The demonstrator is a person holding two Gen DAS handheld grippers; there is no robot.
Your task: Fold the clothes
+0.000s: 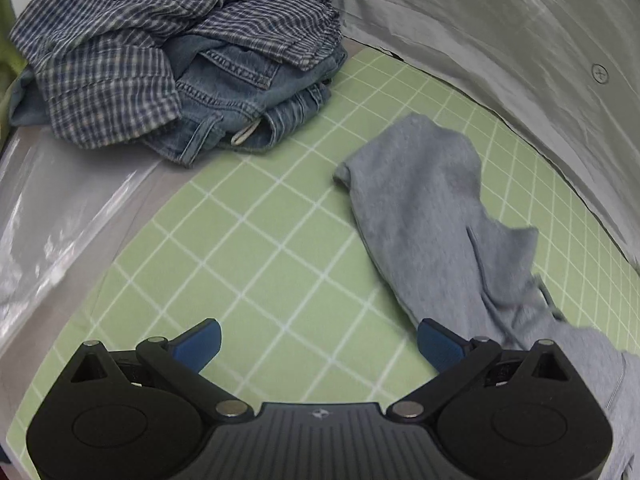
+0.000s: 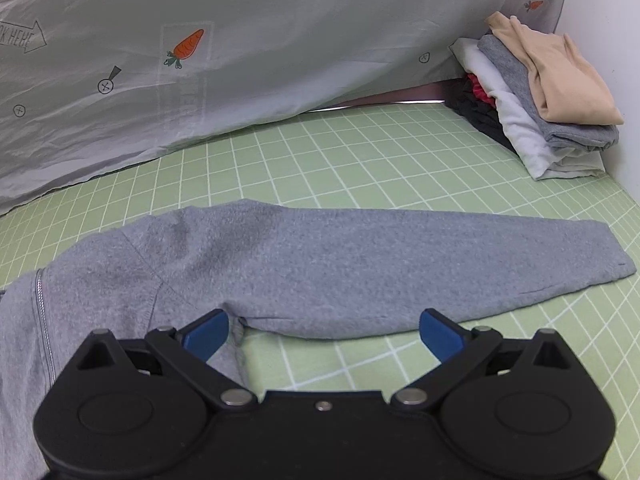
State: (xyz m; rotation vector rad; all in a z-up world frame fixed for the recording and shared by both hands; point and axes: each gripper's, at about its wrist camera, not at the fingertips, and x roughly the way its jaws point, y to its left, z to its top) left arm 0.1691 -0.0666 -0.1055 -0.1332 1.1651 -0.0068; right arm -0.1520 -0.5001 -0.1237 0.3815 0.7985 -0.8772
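A grey zip sweatshirt (image 2: 280, 264) lies on the green grid mat (image 2: 360, 160). Its right sleeve stretches flat to the right, cuff at the far right. In the left wrist view its other sleeve (image 1: 424, 200) lies crumpled, running from the mat's middle down to the lower right. My left gripper (image 1: 318, 344) is open and empty above bare mat (image 1: 260, 240), its right fingertip at the sleeve's edge. My right gripper (image 2: 324, 332) is open and empty, hovering just in front of the sleeve's near edge by the armpit.
A heap of unfolded clothes, a plaid shirt (image 1: 120, 40) over denim jeans (image 1: 240, 88), sits at the mat's far left. A stack of folded clothes (image 2: 540, 96) stands at the far right against a white wall. A grey printed sheet (image 2: 240, 40) hangs along the back.
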